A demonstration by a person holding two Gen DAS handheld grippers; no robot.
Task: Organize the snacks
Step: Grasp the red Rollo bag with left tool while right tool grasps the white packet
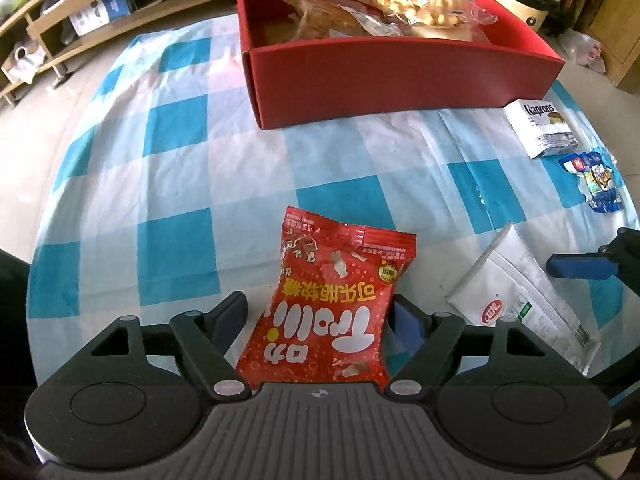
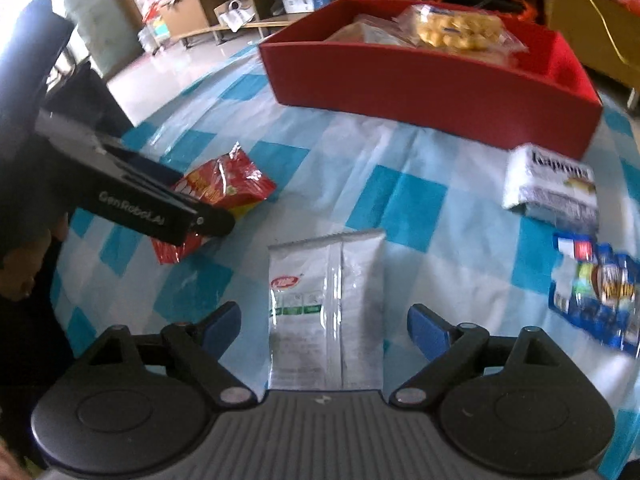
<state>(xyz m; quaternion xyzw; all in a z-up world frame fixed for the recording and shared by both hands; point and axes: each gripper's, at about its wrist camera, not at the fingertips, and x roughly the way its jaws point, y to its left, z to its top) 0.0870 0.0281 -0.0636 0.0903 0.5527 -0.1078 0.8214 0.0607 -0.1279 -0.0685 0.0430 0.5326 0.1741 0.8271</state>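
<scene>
The red Trolli gummy packet (image 1: 332, 304) lies flat on the checked surface (image 1: 168, 168), straddled by the left tool (image 1: 320, 316), whose fingers stand spread and not yet pressing. The white pouch (image 2: 326, 312) lies likewise between the right tool's (image 2: 324, 328) open fingers. Both wrappers are thin and slick: closing too high could pinch only film, letting them slide before reaching the red box (image 1: 400, 80).
</scene>
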